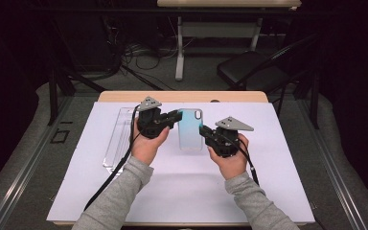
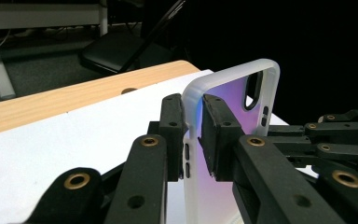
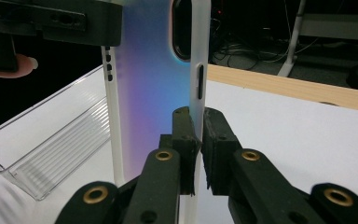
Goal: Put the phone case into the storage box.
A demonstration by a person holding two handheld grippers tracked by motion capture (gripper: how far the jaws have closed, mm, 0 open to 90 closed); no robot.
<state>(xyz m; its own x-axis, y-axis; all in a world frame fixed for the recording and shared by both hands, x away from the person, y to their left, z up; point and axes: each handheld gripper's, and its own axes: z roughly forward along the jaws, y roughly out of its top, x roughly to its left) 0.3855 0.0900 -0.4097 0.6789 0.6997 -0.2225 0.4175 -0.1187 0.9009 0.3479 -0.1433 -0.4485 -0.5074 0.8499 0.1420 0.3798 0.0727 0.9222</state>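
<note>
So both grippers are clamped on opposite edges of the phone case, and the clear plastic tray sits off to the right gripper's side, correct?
Not quite. The clear plastic tray lies on the left gripper's side, as the high view shows. The rest holds: the left gripper and the right gripper are each clamped on an opposite edge of the phone case.

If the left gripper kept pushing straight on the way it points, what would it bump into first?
The left gripper is already clamped on one long edge of the phone case. Straight beyond lies the case's translucent back, then probably the right gripper gripping the opposite edge, though depth is hard to judge.
</note>
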